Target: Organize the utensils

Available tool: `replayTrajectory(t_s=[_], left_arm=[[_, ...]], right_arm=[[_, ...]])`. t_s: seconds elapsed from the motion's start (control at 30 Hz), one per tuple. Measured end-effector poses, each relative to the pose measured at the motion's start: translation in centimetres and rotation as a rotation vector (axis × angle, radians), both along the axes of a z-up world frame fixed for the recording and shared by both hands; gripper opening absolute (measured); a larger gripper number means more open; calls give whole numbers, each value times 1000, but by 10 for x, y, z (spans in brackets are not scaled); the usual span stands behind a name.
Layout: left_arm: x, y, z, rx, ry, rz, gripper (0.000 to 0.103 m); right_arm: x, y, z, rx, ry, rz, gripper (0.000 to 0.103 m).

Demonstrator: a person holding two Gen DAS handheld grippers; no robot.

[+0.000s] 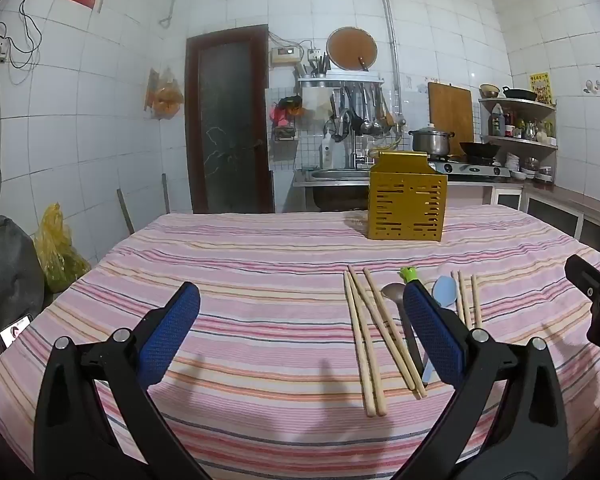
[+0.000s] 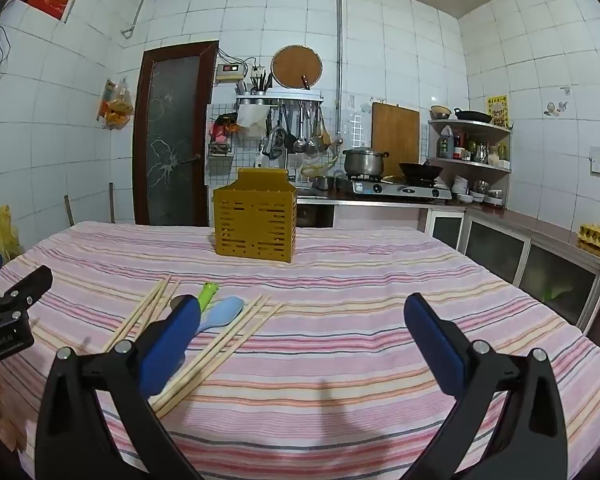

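Striped cloth (image 1: 260,280) in pink, cream and grey covers the counter in front of you from edge to edge. Going left to right in your left wrist view: a yellow plastic bag (image 1: 56,252) slumps on the floor by the tiled wall, then a dark door (image 1: 228,120) with frosted glass, then a rack of hanging ladles (image 1: 360,112) above the sink, a steel pot (image 1: 430,140) on the stove, and corner shelves (image 1: 520,120) crowded with bottles and bowls.

On the cloth, your left gripper (image 1: 300,320) hangs with its jaws spread wide and nothing between them. Just beyond its right finger lie the utensils: a bundle of wooden chopsticks (image 1: 364,328), a metal spoon (image 1: 394,292), a green-handled piece (image 1: 410,274), a pale blue spoon (image 1: 445,291) and more chopsticks (image 1: 466,300), side by side. The yellow slotted utensil holder (image 1: 406,208) stands upright farther back, well apart from them.

Your right gripper (image 2: 300,324) is likewise released, over bare cloth to the right of the utensils.
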State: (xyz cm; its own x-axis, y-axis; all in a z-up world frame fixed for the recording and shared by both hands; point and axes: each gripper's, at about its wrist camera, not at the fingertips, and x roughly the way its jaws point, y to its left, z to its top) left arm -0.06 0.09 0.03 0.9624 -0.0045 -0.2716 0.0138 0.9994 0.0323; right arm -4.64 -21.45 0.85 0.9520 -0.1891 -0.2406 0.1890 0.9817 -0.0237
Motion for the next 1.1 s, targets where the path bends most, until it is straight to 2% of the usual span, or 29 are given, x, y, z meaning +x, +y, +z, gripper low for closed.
replayTrajectory(t_s=[0.53, 1.1], left_arm=[[0, -1, 0, 12, 9, 0, 98], [0, -2, -1, 8, 10, 0, 98]], right_arm=[[-6, -6, 7, 25, -3, -18, 99], [-2, -13, 1, 38, 1, -25, 99]])
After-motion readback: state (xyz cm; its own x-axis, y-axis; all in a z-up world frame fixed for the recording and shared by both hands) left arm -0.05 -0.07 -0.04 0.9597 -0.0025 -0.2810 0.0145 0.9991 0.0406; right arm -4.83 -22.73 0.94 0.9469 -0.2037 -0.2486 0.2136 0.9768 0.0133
